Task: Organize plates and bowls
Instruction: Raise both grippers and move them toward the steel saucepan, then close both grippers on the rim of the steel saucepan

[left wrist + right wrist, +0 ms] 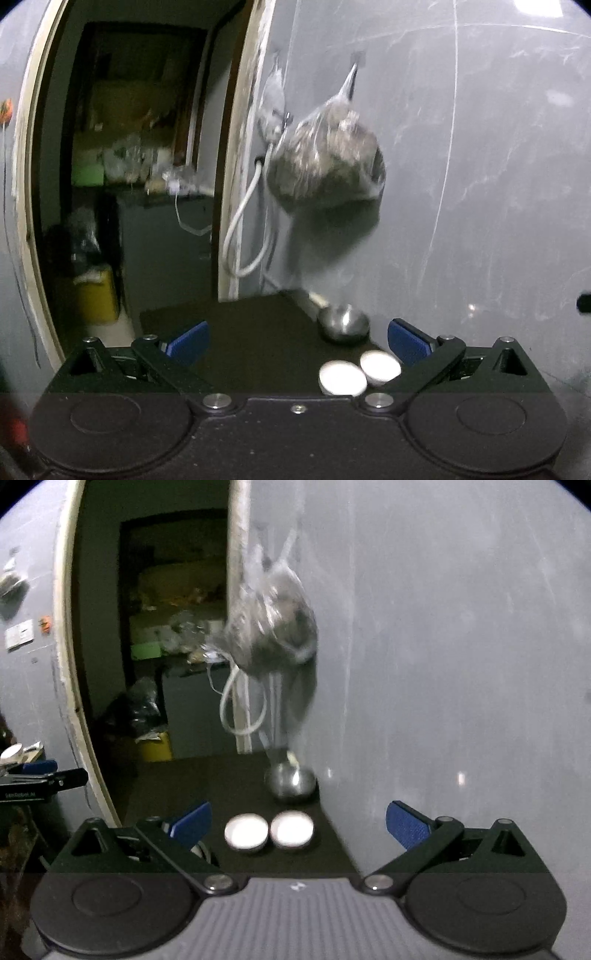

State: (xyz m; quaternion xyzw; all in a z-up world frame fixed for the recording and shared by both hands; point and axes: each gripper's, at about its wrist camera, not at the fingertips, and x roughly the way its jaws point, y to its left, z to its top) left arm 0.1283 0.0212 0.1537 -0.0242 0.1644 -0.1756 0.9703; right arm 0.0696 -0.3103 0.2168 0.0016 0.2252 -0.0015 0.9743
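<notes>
Two small white bowls (360, 371) (269, 830) sit side by side on a dark table (240, 332) (207, 786) next to the grey wall. Behind them, against the wall, stands a steel bowl (343, 325) (291, 781). My left gripper (297, 341) is open above the table, the white bowls lying low between its blue pads, near the right one. My right gripper (298, 821) is open too, and the white bowls lie between and just ahead of its fingers. The left gripper's tip (40, 771) shows at the left edge of the right wrist view.
A clear plastic bag (328, 162) (273, 627) full of brownish stuff hangs on the wall above the steel bowl. White cables (243, 229) (240, 709) loop beside a doorway (129, 166) to a dark cluttered room. A yellow bin (98, 299) stands on the floor there.
</notes>
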